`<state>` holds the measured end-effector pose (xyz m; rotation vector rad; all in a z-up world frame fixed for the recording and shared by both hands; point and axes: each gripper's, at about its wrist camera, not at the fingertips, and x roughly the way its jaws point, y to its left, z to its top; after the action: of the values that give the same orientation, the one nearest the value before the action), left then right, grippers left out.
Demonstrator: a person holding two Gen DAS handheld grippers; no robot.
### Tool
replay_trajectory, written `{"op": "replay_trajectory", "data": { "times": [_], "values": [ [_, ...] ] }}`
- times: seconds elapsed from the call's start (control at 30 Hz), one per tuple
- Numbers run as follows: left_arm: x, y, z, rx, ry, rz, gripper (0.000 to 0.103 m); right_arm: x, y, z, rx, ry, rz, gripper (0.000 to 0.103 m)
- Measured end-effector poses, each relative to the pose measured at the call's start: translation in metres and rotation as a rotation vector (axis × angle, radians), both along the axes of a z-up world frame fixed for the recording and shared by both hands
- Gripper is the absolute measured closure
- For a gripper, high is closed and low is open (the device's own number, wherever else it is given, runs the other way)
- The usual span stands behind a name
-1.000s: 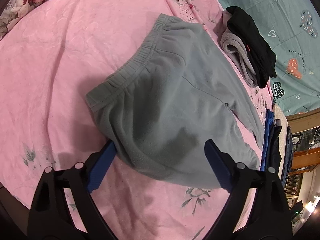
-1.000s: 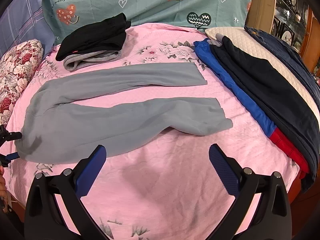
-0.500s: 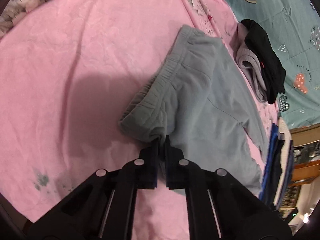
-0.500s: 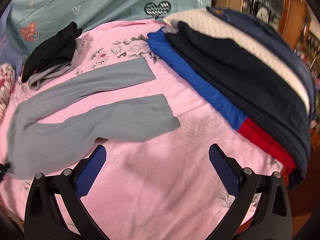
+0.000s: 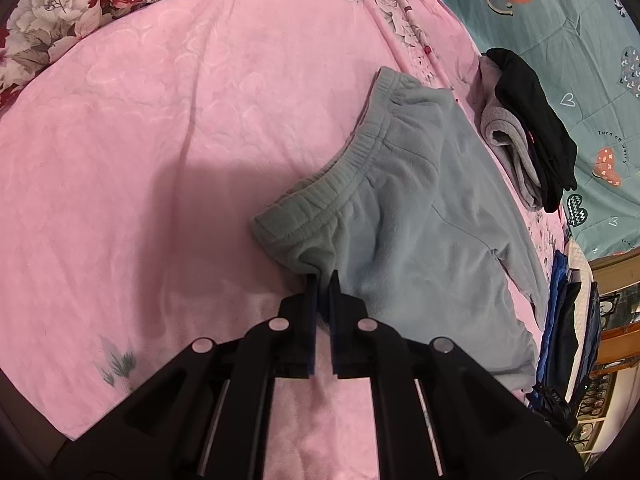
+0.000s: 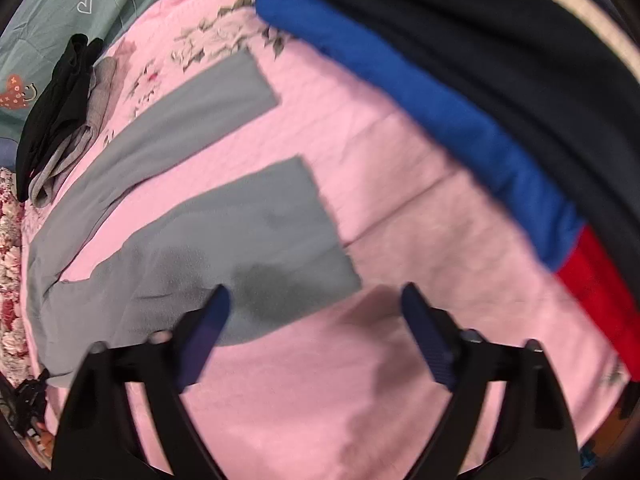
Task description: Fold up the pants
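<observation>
Grey fleece pants point(image 5: 420, 232) lie spread on the pink bedspread point(image 5: 160, 140), elastic waistband to the left, both legs reaching away. My left gripper point(image 5: 323, 280) is shut on the near corner of the waist, the cloth bunched up against its tips. In the right wrist view the two grey legs point(image 6: 240, 216) lie side by side with a gap of pink between them. My right gripper point(image 6: 314, 292) hangs over the cuff end of the nearer leg; its jaws are closing, and the leg's corner lies under them, untouched by the pads.
A folded black and grey garment point(image 5: 528, 132) lies beyond the pants near the teal quilt point(image 5: 560, 20). A floral pillow point(image 5: 60, 20) sits at the far left. Stacked blue, dark navy and red clothes point(image 6: 460, 104) line the bed's right side. Wooden furniture point(image 5: 616, 332) stands past the bed edge.
My left gripper closed on the waist corner and bunched the cloth. My right gripper swept right and down toward the near leg's cuff, and its fingers have drawn closer together.
</observation>
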<state>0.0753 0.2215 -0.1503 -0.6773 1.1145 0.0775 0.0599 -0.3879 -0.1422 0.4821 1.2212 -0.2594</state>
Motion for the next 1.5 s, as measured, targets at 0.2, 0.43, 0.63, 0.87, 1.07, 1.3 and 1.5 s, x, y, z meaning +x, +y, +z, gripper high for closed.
{"op": "replay_trajectory", "data": {
  "times": [0.2,0.43,0.63,0.87,1.07,1.3,1.5],
  "values": [
    [-0.003,0.001,0.005,0.031,0.002,0.033,0.098,-0.009,-0.006,0.009,-0.040,-0.080,-0.033,0.097],
    [-0.033,0.004,0.032,0.059,-0.048,0.012,0.098,-0.035,-0.013,0.057,-0.057,-0.165,-0.037,0.097],
    [-0.033,0.006,0.010,0.066,0.027,-0.013,0.098,-0.060,-0.004,0.042,-0.089,-0.103,-0.011,0.097],
    [-0.038,-0.003,0.068,0.234,-0.122,-0.053,0.025,-0.052,0.008,0.028,-0.285,-0.001,0.010,0.051],
    [0.044,-0.020,0.097,0.123,-0.180,-0.204,0.020,0.006,0.010,0.083,-0.135,-0.169,0.134,0.036],
    [0.141,-0.049,0.029,0.073,-0.018,-0.364,0.079,0.126,-0.003,0.041,-0.103,-0.072,0.174,0.033],
    [0.163,-0.039,0.000,0.045,0.022,-0.338,0.092,0.146,-0.008,0.006,-0.070,0.038,0.173,0.043]
  ]
}}
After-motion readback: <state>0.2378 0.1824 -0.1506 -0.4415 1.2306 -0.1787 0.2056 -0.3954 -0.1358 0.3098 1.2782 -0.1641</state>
